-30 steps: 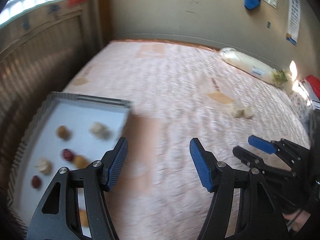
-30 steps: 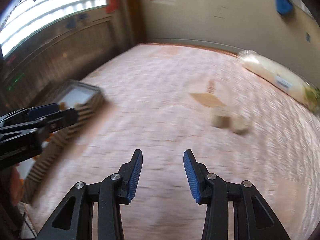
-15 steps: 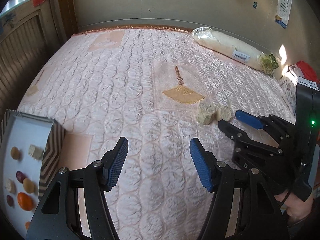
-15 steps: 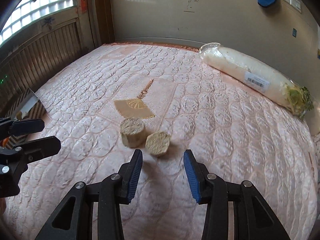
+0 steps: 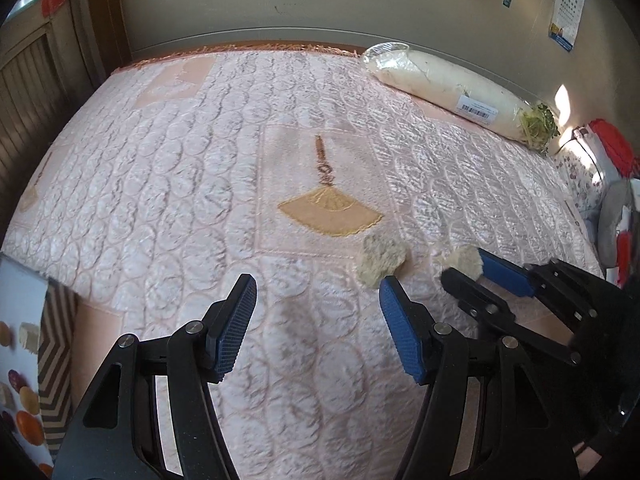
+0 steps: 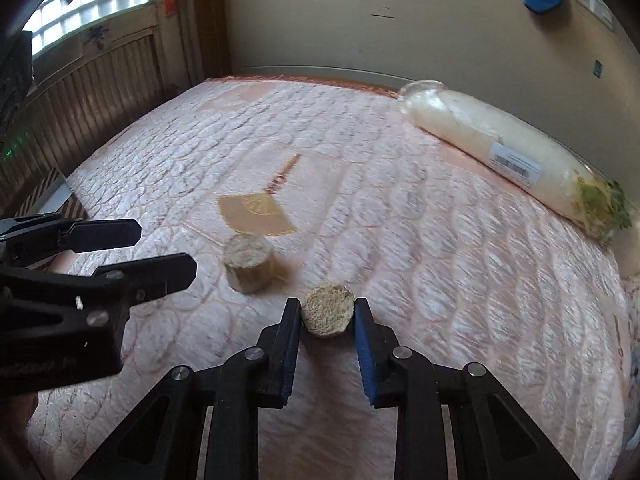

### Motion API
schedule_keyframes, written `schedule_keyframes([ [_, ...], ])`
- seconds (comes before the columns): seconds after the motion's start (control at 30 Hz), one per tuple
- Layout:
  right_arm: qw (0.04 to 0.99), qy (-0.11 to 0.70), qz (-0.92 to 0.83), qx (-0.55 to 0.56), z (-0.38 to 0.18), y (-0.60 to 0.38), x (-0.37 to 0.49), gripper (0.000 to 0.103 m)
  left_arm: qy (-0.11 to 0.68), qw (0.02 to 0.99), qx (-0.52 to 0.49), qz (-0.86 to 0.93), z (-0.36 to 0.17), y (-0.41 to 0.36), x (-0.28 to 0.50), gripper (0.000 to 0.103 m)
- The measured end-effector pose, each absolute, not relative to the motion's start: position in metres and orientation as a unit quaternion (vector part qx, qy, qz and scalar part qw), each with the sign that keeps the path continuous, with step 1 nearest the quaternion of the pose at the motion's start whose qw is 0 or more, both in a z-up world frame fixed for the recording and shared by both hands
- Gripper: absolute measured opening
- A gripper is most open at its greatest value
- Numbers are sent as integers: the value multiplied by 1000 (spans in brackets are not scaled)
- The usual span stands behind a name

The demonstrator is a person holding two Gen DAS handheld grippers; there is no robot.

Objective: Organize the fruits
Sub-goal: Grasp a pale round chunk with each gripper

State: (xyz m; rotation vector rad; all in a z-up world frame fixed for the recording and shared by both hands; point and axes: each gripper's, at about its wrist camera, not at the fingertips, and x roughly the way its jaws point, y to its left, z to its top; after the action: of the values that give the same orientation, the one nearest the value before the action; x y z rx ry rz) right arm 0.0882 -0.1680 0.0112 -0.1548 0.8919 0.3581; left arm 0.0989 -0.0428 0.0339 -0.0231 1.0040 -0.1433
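Observation:
Two beige round fruit chunks lie on the pink quilted mattress near the embroidered fan (image 5: 330, 212). My right gripper (image 6: 327, 308) has its jaws closing on the nearer chunk (image 6: 328, 315), and both pads touch its sides; in the left wrist view this chunk (image 5: 460, 259) shows at the right gripper's (image 5: 464, 267) tips. The other chunk (image 6: 249, 262) (image 5: 382, 258) stands free, just beyond the right fingertip of my open left gripper (image 5: 316, 292) (image 6: 164, 250). A white tray (image 5: 56, 340) with several small fruits, one orange (image 5: 30, 428), sits at the far left.
A long plastic-wrapped white vegetable (image 5: 452, 88) (image 6: 500, 152) lies along the back wall. Red and grey items (image 5: 612, 144) are piled off the mattress's right edge. Wood panelling (image 6: 100, 92) runs along the left side.
Both grippers swung right, away from the tray, toward the two chunks. The right gripper's jaws closed around the nearer chunk. The left gripper stayed open.

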Motion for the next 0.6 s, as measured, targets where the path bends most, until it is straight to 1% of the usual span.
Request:
schedule_keyframes([
  [0.33,887,432,157,-33,17,-196,81,25,497,864,-8,-81,23,-73,123,64],
  [0.4,887,432,159,-31,18,-197,81,25,500,862,-7,-80,19,-74,125,62],
  [0.43,887,432,159,-30,17,-198,81,25,505,859,-13,-83,16,-73,126,52],
  [0.47,887,432,160,-29,17,-197,80,25,497,864,-8,-80,17,-74,125,38],
  [0.5,887,432,161,-30,17,-197,79,25,499,863,-10,-83,17,-74,126,33],
  [0.53,887,431,162,-29,18,-197,77,25,499,863,-16,-84,17,-72,126,31],
  [0.6,887,431,164,-26,19,-196,77,25,503,859,-31,-87,18,-67,127,30],
])
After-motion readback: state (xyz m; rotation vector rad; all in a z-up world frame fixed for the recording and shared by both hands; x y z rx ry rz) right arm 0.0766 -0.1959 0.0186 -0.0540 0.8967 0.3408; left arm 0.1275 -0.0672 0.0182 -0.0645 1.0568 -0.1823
